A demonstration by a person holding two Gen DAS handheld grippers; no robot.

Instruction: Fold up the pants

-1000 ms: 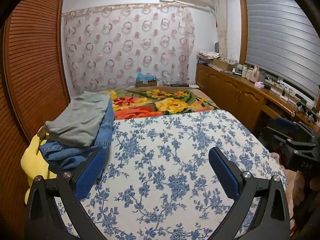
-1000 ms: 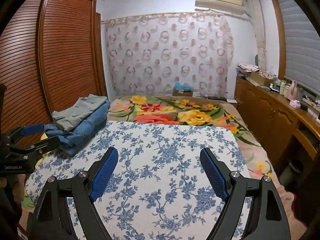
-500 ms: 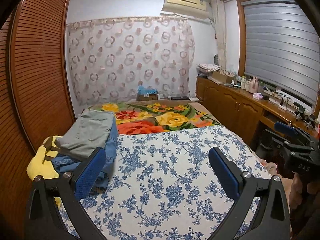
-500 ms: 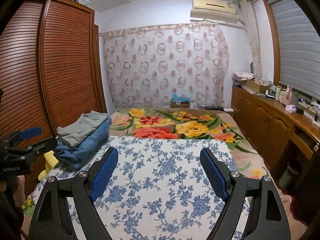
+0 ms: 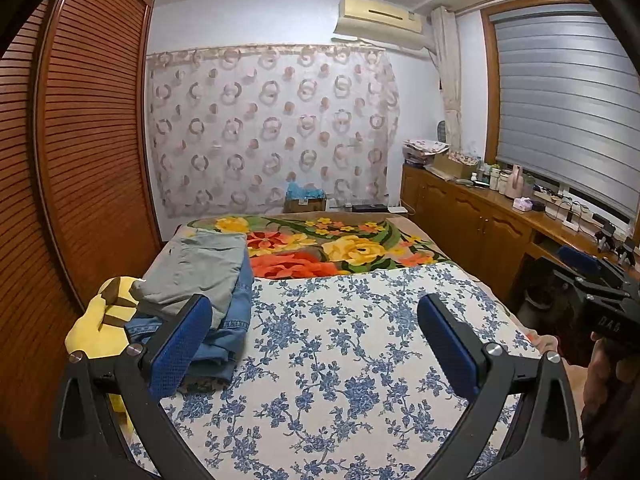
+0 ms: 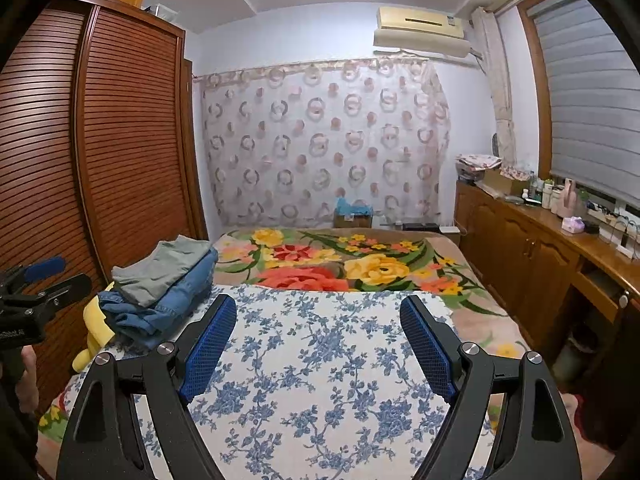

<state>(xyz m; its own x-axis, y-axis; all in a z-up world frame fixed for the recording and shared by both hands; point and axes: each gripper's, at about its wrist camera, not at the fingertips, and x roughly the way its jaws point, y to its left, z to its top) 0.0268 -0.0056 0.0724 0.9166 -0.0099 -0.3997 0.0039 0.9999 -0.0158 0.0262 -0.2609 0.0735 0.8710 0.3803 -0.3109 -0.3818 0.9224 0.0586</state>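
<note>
The pants lay in a folded stack at the far left of the bed (image 5: pixel 340 360), close to the wooden wardrobe (image 5: pixel 92 160). A grey pair (image 5: pixel 196 268) was on top and a blue denim pair (image 5: pixel 236 312) was under it, touching, with a yellow soft thing (image 5: pixel 96 320) just beside them at the bed edge. The long axis of the stack ran from near to far, along the wardrobe side.

The left hand-held gripper (image 5: pixel 314 340) was held over the blue-flowered sheet with its jaws spread wide and nothing between them. Its left finger stood in front of the near end of the denim in its own view, but I could not tell if it touched.

The right hand-held gripper (image 6: pixel 316 344) was also spread wide and empty, over the middle of the sheet, well apart from the stack.

I judged that the stack lay ahead and to the left of both, and that the left hand was clearly the nearer one to take a pair.
</note>
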